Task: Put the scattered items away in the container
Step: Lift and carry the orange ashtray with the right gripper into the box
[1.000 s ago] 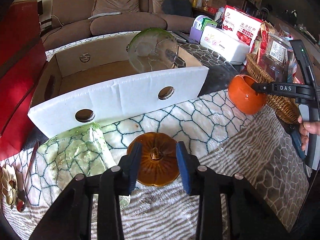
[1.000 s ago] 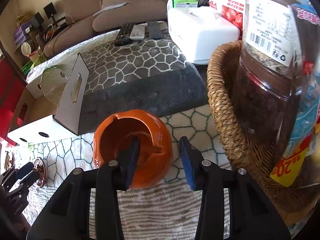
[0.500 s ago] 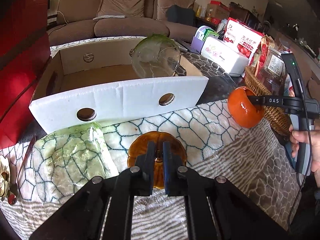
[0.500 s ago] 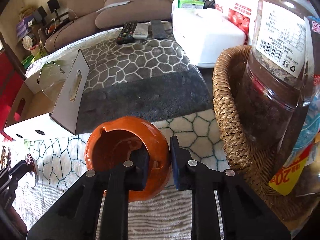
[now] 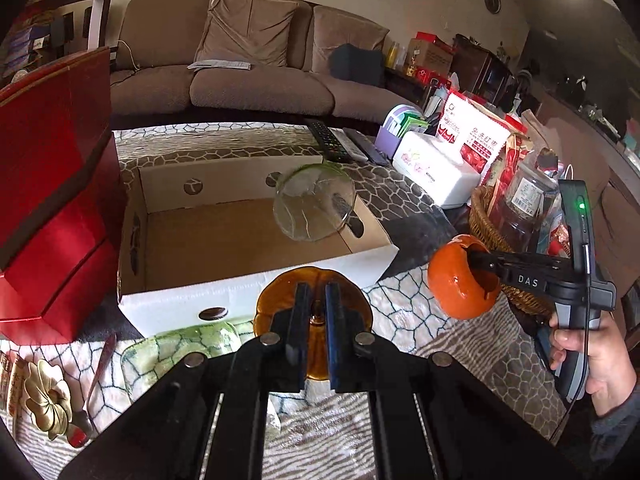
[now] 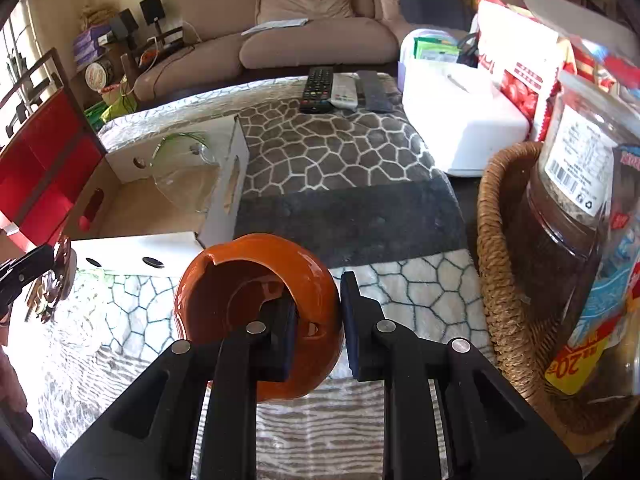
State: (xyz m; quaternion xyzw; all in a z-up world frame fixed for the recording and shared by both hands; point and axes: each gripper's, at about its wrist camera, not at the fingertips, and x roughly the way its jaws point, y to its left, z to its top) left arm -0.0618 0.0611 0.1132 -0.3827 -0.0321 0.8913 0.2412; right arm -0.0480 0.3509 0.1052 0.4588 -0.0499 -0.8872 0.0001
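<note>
Lid [image 5: 280,300] first: amber glass, pumpkin-shaped, pinched by its little centre knob in the left gripper [image 5: 314,320], jaws squeezed nearly together on it. It hangs clear of the patterned cloth [image 5: 420,328], right in front of the near white wall of the cardboard box [image 5: 168,300]. The matching orange pot [image 6: 256,280] is up off the cloth too; the right gripper [image 6: 316,312] has it by the wall, one finger inside the mouth and one outside, clamped tight. Pot is tipped, mouth facing the camera, just beside the box's near corner. Inside the box a clear glass dish [image 5: 314,208] leans against the right-hand wall. Outside it, on the cloth, there's a green glass plate [image 5: 180,344], a gold flower-shaped thing [image 5: 44,400] and a spoon [image 5: 96,376]. Wicker basket [image 6: 496,264] with a jar [image 6: 572,208] sits to the right of the pot.
</note>
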